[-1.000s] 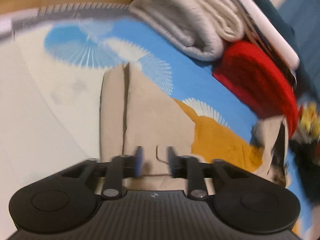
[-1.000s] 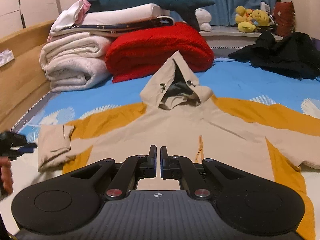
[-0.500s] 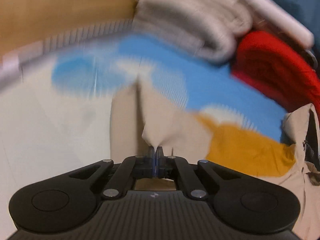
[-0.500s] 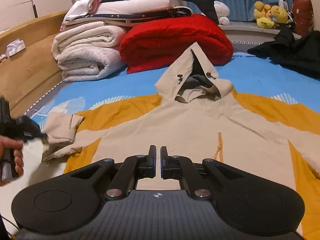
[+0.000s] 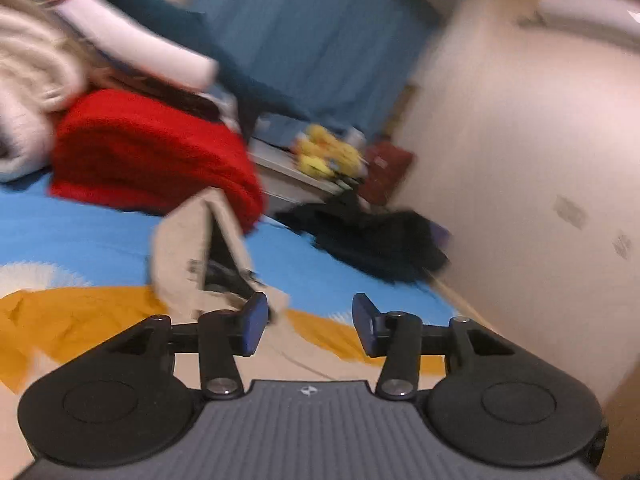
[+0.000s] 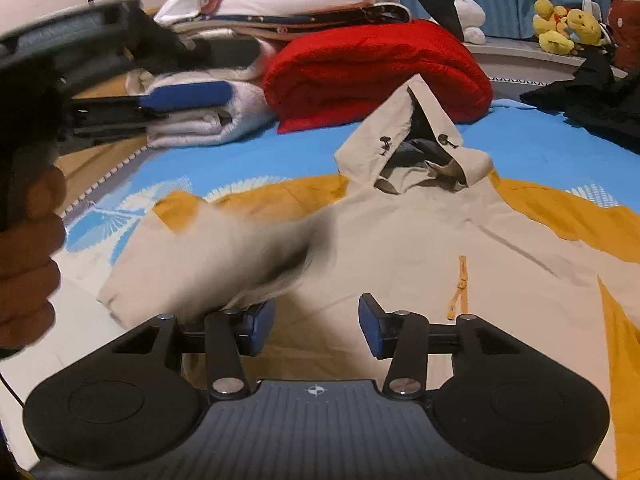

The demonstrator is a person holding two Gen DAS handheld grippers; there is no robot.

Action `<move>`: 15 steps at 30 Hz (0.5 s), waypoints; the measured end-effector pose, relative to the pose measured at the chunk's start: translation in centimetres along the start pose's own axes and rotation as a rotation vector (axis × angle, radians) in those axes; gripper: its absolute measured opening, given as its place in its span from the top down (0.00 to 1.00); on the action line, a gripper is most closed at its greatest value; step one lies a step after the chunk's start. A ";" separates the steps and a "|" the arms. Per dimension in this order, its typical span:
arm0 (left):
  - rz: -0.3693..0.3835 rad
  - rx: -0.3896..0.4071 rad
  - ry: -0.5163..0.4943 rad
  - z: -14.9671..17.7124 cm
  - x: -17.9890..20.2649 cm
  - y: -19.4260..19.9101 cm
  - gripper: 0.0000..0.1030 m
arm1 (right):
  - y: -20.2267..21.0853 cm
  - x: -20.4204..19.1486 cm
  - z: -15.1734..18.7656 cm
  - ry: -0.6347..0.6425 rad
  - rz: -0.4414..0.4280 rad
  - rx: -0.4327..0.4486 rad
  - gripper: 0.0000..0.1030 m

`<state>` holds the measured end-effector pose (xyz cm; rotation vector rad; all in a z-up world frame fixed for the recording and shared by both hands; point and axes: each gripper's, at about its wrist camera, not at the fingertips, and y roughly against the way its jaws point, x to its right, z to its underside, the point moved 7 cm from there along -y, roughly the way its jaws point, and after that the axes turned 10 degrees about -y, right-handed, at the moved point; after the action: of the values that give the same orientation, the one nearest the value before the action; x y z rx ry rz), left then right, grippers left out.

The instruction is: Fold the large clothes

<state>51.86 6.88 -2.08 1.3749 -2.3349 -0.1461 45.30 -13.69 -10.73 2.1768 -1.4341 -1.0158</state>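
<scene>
Jaws, left gripper (image 5: 306, 322): parted about halfway, nothing between the pads; they have just been opening, after pinching the sleeve cloth half a second ago.
Jaws, right gripper (image 6: 316, 326): parted about halfway, empty; just been opening from nearly closed.
Garment: beige and mustard hooded jacket (image 6: 400, 248) lies front-up on the blue bedsheet (image 6: 248, 160), hood (image 6: 412, 148) toward the red blanket (image 6: 376, 68).
Sleeve: jacket's sleeve (image 6: 208, 248) at picture-left of the right wrist view, blurred, appears to be dropping across the chest panel.
Step in hand: first sleeve fold, cloth judged just released.
Next move: likely flatten that sleeve, then take the opposite sleeve; calls for a pinch at the cuff and a carry across the body.
Change from earlier: sleeve was stretched outward a second ago; now it is folded inward. Left gripper has risen and swung toward the hood. Right gripper barely shifted.
</scene>
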 end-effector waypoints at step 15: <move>-0.852 -0.183 0.194 1.5 -18.7 8.1 0.51 | -5.2 2.6 7.0 -0.393 -0.004 -0.393 0.54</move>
<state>52.48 26.76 -6.71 2.0757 -1.4122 -0.4337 44.21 -13.08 -19.74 1.7631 -1.2421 -1.6398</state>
